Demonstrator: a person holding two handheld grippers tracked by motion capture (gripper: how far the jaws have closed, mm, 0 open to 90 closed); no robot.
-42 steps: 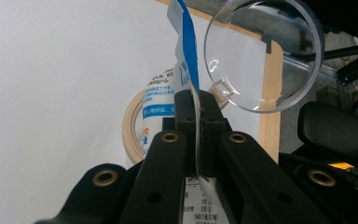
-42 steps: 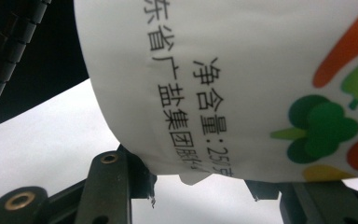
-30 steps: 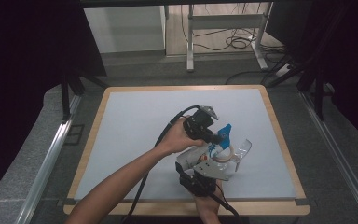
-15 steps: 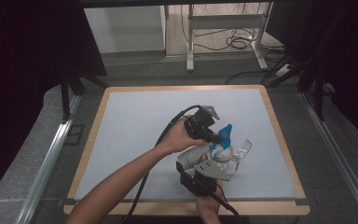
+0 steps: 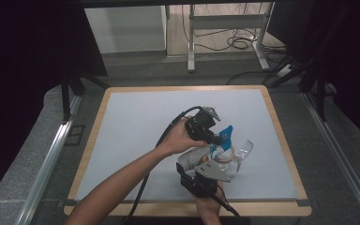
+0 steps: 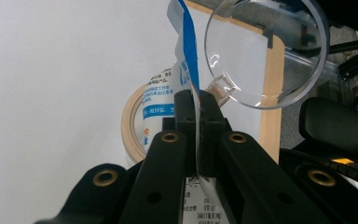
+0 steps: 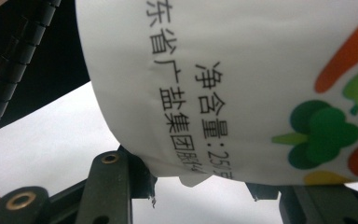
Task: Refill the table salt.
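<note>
I have my left gripper (image 6: 198,109) clamped on the white-and-blue printed plastic pouch (image 6: 186,51) top and my right gripper (image 7: 200,186) clamped around its body; pouring into the clear round plastic cup (image 6: 265,51) at one o'clock is not yet begun.

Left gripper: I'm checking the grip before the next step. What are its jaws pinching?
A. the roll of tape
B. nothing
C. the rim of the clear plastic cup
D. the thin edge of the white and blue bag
D: in the left gripper view, the left gripper has its jaws shut on the bag, whose thin edge runs between them; the clear cup and the tape roll lie beyond.
</note>
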